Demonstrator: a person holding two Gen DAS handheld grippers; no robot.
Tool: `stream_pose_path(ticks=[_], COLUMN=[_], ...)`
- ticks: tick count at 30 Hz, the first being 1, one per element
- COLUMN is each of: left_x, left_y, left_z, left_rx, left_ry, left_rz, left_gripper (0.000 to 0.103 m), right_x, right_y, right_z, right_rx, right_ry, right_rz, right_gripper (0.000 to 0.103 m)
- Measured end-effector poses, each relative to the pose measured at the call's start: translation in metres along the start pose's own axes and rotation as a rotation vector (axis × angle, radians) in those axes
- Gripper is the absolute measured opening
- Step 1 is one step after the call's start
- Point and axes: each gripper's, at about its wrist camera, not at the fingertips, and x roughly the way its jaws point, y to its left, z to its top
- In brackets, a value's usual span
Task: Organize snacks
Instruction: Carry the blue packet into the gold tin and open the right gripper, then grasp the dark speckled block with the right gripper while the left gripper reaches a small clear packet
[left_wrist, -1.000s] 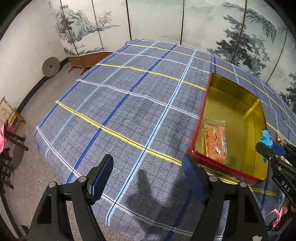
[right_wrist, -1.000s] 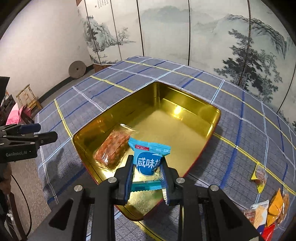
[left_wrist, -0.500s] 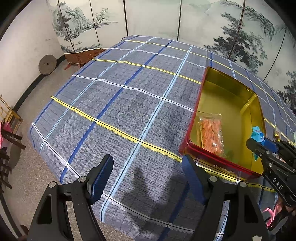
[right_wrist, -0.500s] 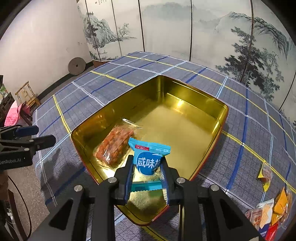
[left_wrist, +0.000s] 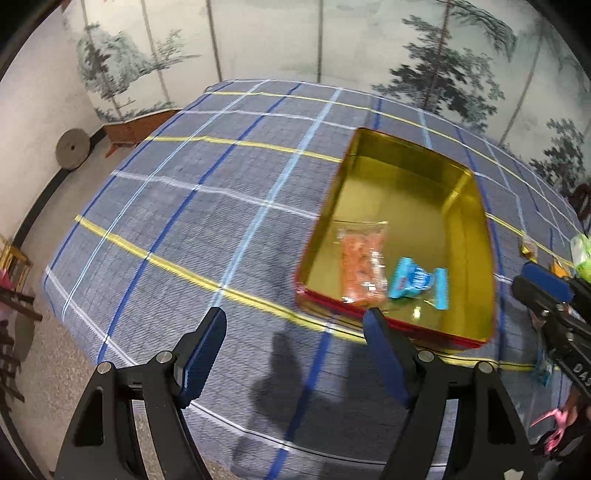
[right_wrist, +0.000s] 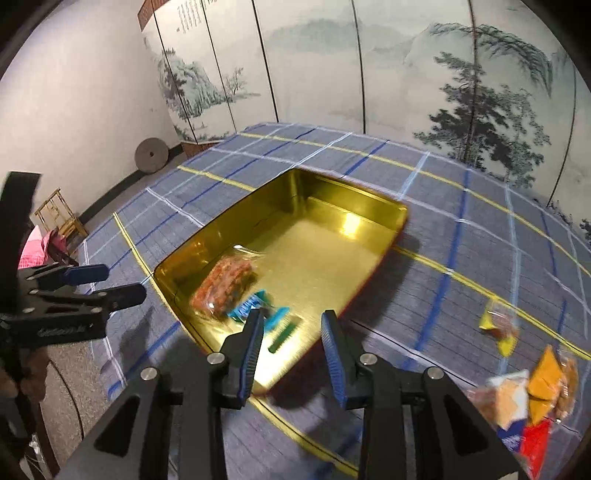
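The right tongs (right_wrist: 291, 354) stand with both blades apart and nothing between them, positioned above the near rim of the gold tin (right_wrist: 369, 206). The left tongs (left_wrist: 295, 354) are also spread wide and empty, held over bare plaid cloth on the worktop (left_wrist: 221, 192), well to the left of the tin.

Contents of the tin:
- An orange snack packet (left_wrist: 362, 262) in clear film lies flat on the tin floor near the left wall.
- A blue snack packet (left_wrist: 419, 282) lies just beside it, toward the near rim, with its end seal pointing right. Whether the two packets touch cannot be determined because of motion blur.

The rest of the tin floor is unoccupied, which leaves room for further items.

Remaining stock: a loose group of snack packets (right_wrist: 532, 391), orange, white, blue and red, lies on the worktop to the right of the tin, and one yellow packet (right_wrist: 498, 325) lies apart from that group, nearer the tin.

Judgement: two items are stowed and several remain, so the task is at an early stage. The open right tongs are on the side nearest the loose packets and are therefore the likely tool for the next pick. Thin film packets lie flat and may slip from a shallow pinch.
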Motion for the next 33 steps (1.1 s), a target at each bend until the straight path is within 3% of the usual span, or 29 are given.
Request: stream_pose_path(ticks=[6,15,22,29,33], left_x=[-0.005,-0.012,-0.015,-0.017,-0.010], left_y=[-0.034,-0.086,-0.127,-0.164,-0.177], left_z=[-0.003,-0.019,-0.034,-0.052,-0.060], left_rx=[0.073,0.194,0.295,0.440,0.479], left_ry=[0.006,0.037,0.064,0.083,0.108], left_rz=[-0.044,-0.104,-0.146,-0.196,-0.208], left_gripper=[0.074,0.074,0.074,0.074,0.074], right_x=[-0.041,-0.095,-0.100,-0.089,-0.079], right_y=[-0.049,-0.139,-0.159,-0.157,-0.150], right_z=[-0.028,-0.079,-0.107,-0.112,-0.114], right_rx=[0.007,0.036,-0.023,-0.089,-0.155], right_ry=[0.023,0.126,0.216,0.239,0.254], right_rz=[-0.069,-0.175,-0.137,-0.086,-0.093], right_gripper=[0.033,0.039,0.039,0.039,0.048])
